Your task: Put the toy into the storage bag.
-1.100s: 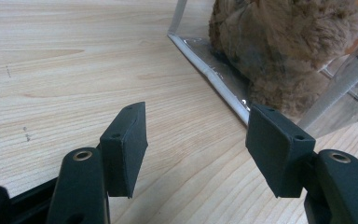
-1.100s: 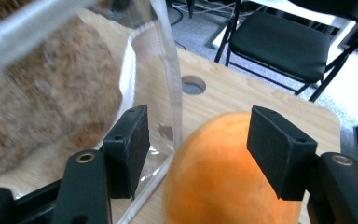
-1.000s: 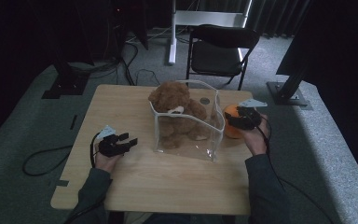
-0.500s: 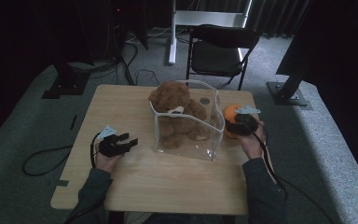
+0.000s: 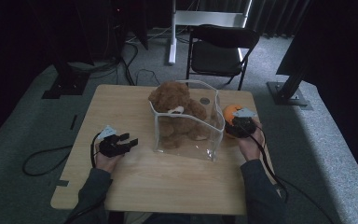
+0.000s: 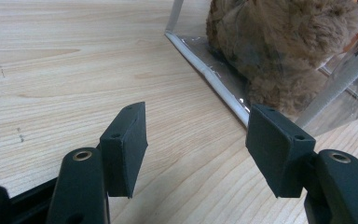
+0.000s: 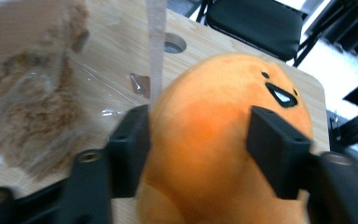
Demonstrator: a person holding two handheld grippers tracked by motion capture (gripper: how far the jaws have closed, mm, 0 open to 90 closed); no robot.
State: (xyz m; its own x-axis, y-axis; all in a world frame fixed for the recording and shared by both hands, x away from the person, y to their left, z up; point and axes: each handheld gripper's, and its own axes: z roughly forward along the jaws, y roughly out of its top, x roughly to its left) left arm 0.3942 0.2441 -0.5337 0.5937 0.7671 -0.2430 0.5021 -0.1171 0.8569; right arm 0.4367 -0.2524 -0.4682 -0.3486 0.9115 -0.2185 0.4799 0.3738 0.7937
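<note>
Up close, right gripper (image 7: 193,140) fingers have been closing, clasping the orange plush (image 7: 223,126); left gripper (image 6: 198,149) fingers wide.

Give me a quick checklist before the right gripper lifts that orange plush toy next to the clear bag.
1. Orange plush toy between the right gripper pads: ok; the jaws have just been closing.
2. Firm squeeze on the toy: cannot tell.
3. Clear bag wall free of the pads: cannot tell, it stands right beside one.
4. Teddy bear sitting inside the bag: ok.
5. Left gripper open, holding nothing, away from the bag: ok.
</note>
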